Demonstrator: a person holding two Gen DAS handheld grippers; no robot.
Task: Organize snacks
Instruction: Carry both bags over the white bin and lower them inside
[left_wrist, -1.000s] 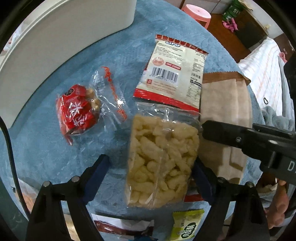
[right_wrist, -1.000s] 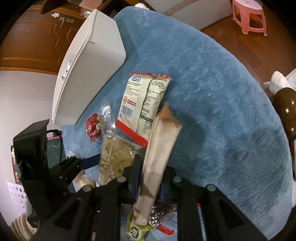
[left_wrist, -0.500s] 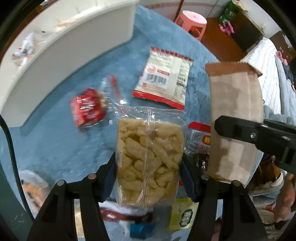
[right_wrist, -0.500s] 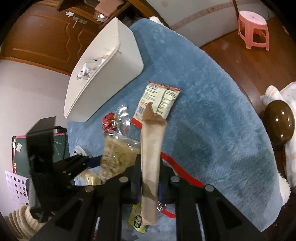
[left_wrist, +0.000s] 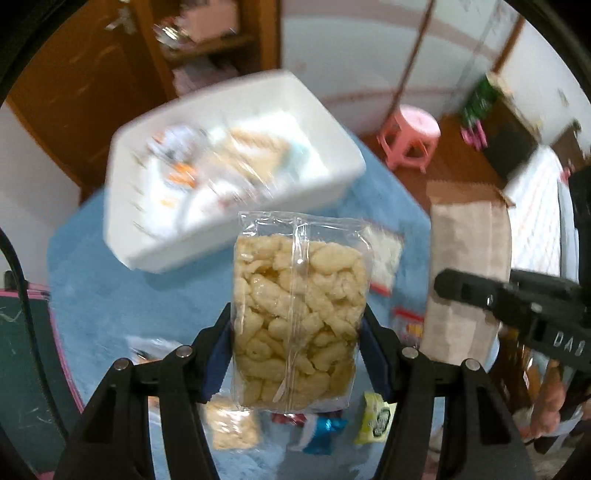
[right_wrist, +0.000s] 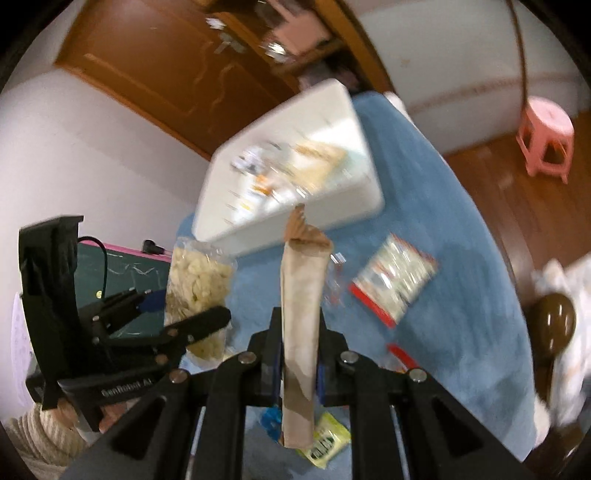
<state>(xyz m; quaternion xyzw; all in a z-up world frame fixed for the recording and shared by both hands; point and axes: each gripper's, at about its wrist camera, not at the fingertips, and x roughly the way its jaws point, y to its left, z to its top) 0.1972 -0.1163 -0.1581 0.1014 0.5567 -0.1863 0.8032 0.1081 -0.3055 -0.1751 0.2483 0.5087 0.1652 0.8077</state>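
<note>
The white bin (left_wrist: 325, 206) at the far side of the blue blanket (left_wrist: 110, 295) is smeared by motion, so the packets inside it cannot be told apart. The small wrappers on the near edge are half hidden behind the gripper frames. The left gripper (left_wrist: 297, 343) points steeply down, its jaws clamped on a clear bag of puffed snacks (left_wrist: 299, 314) held upright above the blanket. Just to its right, the right gripper (right_wrist: 297, 354) pinches a brown paper packet (right_wrist: 301, 295) edge-on, also upright. A red-and-white snack packet (right_wrist: 395, 280) lies flat to the right.
</note>
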